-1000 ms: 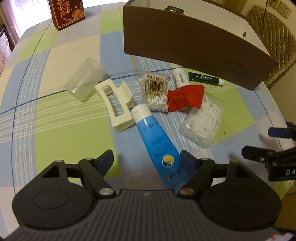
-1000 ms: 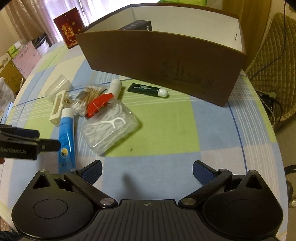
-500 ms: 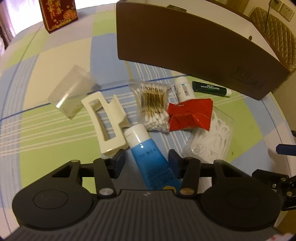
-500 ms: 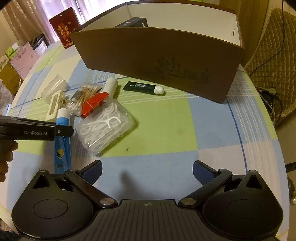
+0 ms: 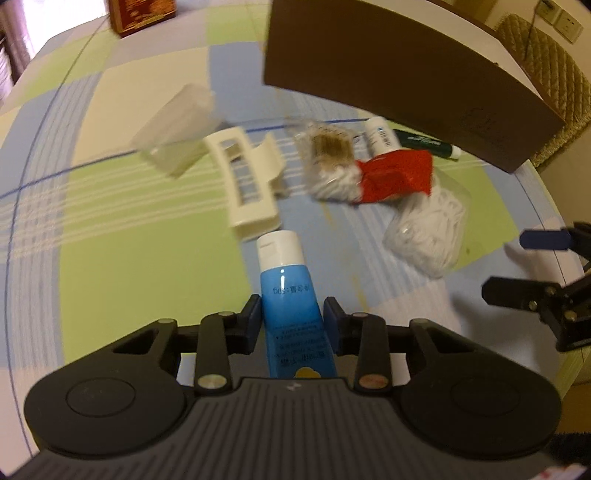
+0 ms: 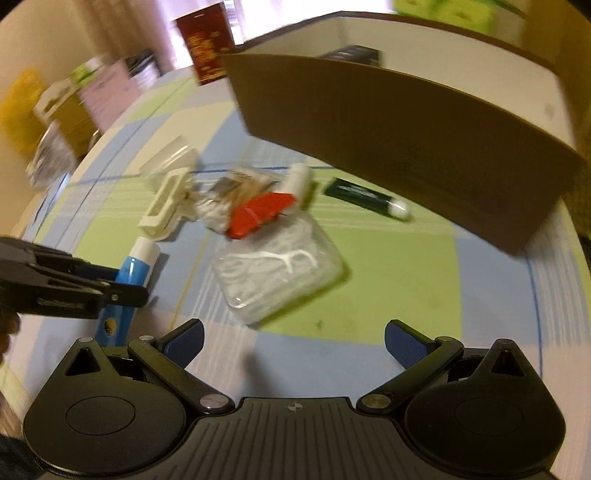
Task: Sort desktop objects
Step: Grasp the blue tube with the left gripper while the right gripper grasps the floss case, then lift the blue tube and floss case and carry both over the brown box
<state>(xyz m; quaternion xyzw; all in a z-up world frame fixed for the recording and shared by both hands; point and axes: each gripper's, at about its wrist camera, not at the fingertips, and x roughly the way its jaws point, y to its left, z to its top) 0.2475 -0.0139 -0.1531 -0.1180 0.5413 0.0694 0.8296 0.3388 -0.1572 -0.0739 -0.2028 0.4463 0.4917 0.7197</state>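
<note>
My left gripper [image 5: 293,321] is shut on the blue tube with a white cap [image 5: 286,291], its pads pressed on both sides of the tube body; it also shows in the right wrist view [image 6: 127,280]. My right gripper [image 6: 293,341] is open and empty, above the cloth in front of the bag of floss picks [image 6: 279,271]. Beyond lie a cream hair claw [image 5: 247,188], a bag of cotton swabs [image 5: 328,166], a red packet [image 5: 395,175], a small white tube [image 5: 380,138], a green lip balm [image 5: 428,144] and a clear plastic box [image 5: 173,140].
A large brown cardboard box [image 5: 388,70] with white inside stands at the back of the checked tablecloth [image 5: 110,240]. A red printed box [image 5: 144,13] stands far left. A quilted chair [image 5: 546,74] is at the right past the table edge.
My left gripper moved forward over the blue tube and closed on it. My right gripper stayed open and shifted left toward the floss bag. Both views are motion-blurred now.
</note>
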